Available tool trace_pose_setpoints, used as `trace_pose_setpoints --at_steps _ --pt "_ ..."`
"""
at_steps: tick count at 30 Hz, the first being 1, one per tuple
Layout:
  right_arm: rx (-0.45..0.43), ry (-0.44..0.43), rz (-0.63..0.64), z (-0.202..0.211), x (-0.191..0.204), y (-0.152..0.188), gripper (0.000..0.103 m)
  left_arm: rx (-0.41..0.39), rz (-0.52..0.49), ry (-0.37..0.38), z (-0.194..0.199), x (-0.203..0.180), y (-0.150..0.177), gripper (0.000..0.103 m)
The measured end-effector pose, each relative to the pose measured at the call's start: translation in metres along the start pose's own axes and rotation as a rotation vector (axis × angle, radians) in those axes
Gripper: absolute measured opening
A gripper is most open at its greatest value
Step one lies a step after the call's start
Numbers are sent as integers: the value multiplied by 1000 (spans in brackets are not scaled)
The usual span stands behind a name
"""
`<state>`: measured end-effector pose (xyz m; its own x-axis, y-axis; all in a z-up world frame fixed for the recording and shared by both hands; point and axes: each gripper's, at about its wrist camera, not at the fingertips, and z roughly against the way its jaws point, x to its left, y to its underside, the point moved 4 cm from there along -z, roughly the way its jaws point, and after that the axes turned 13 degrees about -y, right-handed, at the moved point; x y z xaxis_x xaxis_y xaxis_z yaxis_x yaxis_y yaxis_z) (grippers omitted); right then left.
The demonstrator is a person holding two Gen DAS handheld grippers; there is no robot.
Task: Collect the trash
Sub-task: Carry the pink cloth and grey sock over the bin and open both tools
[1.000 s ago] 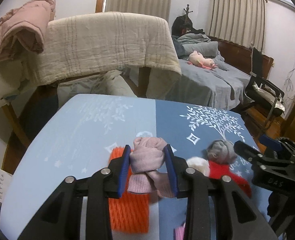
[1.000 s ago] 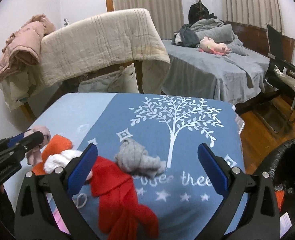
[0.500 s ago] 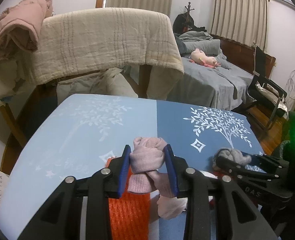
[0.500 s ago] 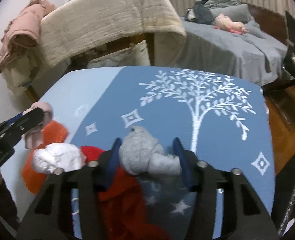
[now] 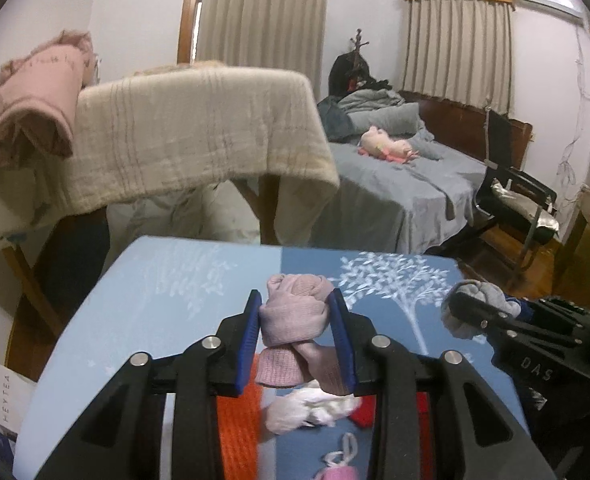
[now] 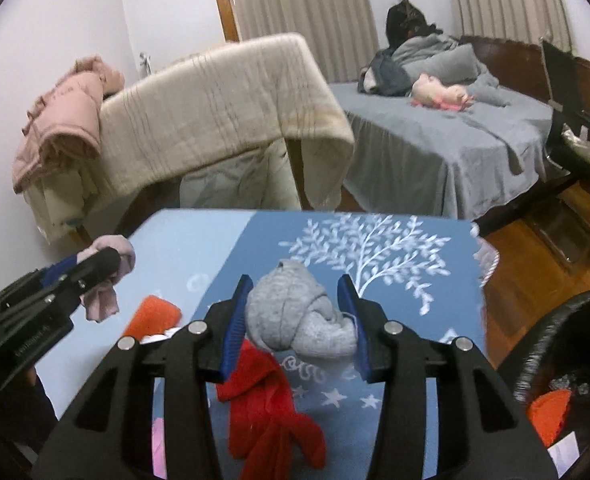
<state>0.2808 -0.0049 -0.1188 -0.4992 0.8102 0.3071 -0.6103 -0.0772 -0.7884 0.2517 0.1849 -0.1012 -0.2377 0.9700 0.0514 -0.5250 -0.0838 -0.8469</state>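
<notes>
On the left, the left gripper [image 5: 297,334] squeezes a pink sock [image 5: 295,312] above the desk [image 5: 155,300]. To its right, the right gripper [image 6: 295,320] is closing on a grey sock [image 6: 291,314]. The black bin [image 6: 551,344], probably for trash, sits nearest the right gripper.
</notes>
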Motion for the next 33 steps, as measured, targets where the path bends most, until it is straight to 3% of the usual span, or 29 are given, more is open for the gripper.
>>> trace_pose_setpoints --at_steps 12,33 --pt "-90 55 24 94 1 3 42 -31 -14 70 69 -42 0 34" --pt "-164 180 -17 222 -35 57 42 -76 -109 251 151 -140 25 34"
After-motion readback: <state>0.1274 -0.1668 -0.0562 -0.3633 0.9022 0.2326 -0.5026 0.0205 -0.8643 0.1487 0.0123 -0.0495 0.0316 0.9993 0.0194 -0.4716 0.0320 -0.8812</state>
